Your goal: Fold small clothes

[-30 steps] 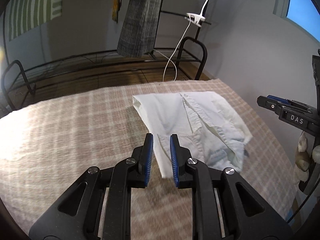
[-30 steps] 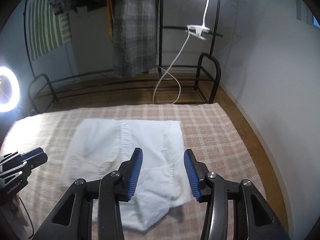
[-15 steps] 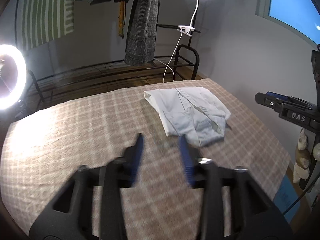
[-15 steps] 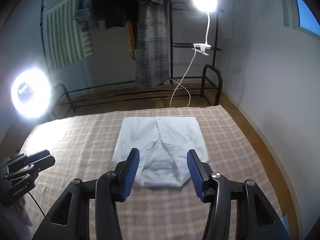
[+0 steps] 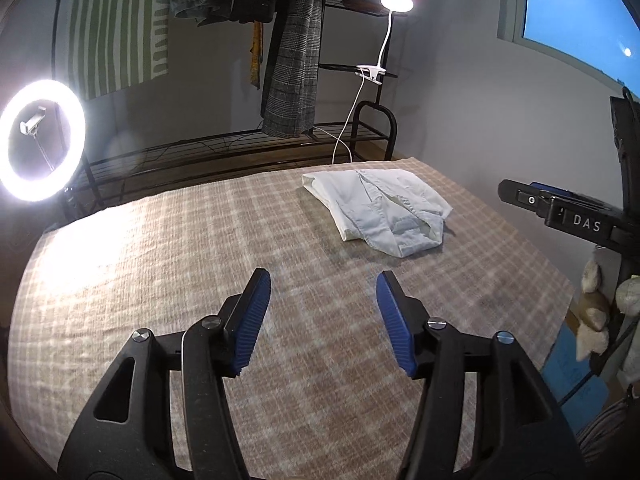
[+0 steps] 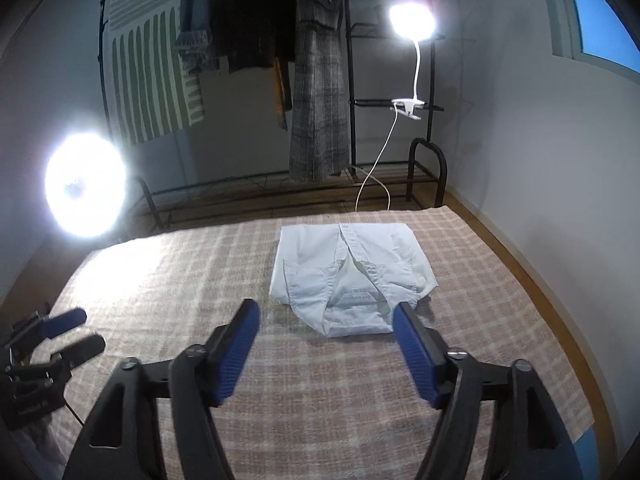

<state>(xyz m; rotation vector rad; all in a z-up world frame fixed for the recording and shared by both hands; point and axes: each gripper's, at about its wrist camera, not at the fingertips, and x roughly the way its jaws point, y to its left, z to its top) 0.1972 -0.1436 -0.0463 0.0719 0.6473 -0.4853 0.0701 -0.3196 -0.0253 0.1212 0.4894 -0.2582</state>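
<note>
Now the folded shirt (image 6: 352, 280) lies near the cloth's (image 5: 160, 264) far right corner. Left gripper (image 5: 323, 322) and right gripper (image 6: 326, 354) have just been opening, jaws wide, nothing between them. Shirt's collar end is rumpled, hard to read.

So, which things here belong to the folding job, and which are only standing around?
Belong to the job:
- white shirt, folded on the checked cloth
- left hand-held gripper, open, empty
- right hand-held gripper, open, empty

Only around:
- ring light
- clip lamp
- hanging clothes
- metal rack
</note>
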